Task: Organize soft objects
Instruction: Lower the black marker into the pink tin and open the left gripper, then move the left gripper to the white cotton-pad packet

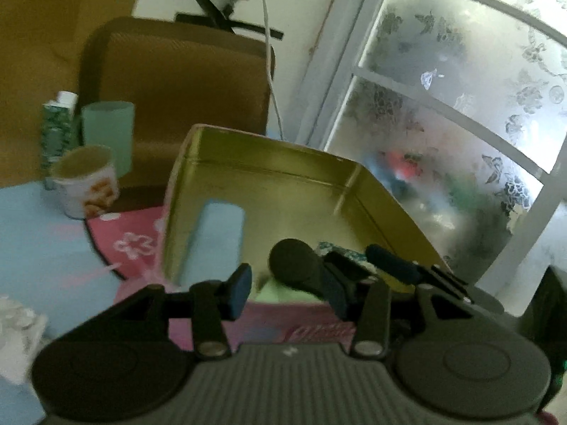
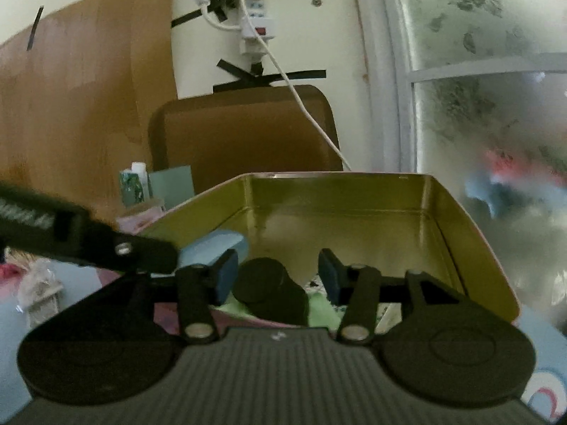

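Note:
An open gold metal tin (image 1: 269, 166) (image 2: 336, 191) stands before both grippers. In it lie a light blue folded cloth (image 1: 218, 233) (image 2: 212, 248), a black rolled soft item (image 1: 296, 260) (image 2: 269, 288), a light green cloth (image 1: 283, 292) (image 2: 320, 310) and a patterned cloth (image 1: 342, 253). My left gripper (image 1: 288, 292) is open over the tin's near edge, the black roll between its fingers. My right gripper (image 2: 278, 274) is open around the black roll, not closed on it. The left gripper's arm (image 2: 71, 237) crosses the right view.
A mug (image 1: 85, 180), a teal cylinder (image 1: 108, 131) and a patterned carton (image 1: 56, 134) stand at the left. A brown cushion (image 1: 177, 81) leans on the wall behind. A pink flowered mat (image 1: 131, 241) lies under the tin. A frosted window (image 1: 460, 124) is at the right.

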A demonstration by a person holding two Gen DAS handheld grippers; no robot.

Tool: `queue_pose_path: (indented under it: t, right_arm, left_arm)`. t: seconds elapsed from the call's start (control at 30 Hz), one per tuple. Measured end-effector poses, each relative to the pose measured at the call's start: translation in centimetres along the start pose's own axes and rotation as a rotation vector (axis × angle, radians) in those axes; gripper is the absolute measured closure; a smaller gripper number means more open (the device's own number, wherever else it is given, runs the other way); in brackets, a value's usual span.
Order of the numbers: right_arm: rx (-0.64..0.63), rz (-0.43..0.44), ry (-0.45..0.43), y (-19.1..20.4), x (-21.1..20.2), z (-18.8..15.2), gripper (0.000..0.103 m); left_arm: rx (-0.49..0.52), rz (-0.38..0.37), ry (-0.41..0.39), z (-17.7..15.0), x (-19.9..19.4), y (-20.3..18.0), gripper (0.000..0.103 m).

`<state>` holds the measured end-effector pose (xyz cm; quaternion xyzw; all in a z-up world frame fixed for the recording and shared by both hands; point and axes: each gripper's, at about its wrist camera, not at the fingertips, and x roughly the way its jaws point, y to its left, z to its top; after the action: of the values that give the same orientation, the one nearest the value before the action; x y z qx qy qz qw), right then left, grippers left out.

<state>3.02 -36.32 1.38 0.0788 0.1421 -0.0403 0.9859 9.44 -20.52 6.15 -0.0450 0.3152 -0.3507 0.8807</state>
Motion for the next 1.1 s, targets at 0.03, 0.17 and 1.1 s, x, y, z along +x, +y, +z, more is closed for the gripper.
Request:
queue_pose_path:
  t: [0.03,0.17,1.1]
  right_arm:
    - [0.012,0.009,-0.007,0.3,-0.3,-0.1,0.050]
    - [0.017,0.075,-0.050,2.8,-1.6,0.0,0.050]
    - [-0.327,0.619,0.281,26.4,1.7,-2.7,0.037]
  left_arm:
    - [-0.001,0.002,-0.013,-0.3,-1.0,0.5,0.059]
    - [0.000,0.039,-0.071,-2.2,-5.4,3.1,0.050]
    - [-0.500,0.475,-0.397,-14.6,-24.9,23.0,0.037]
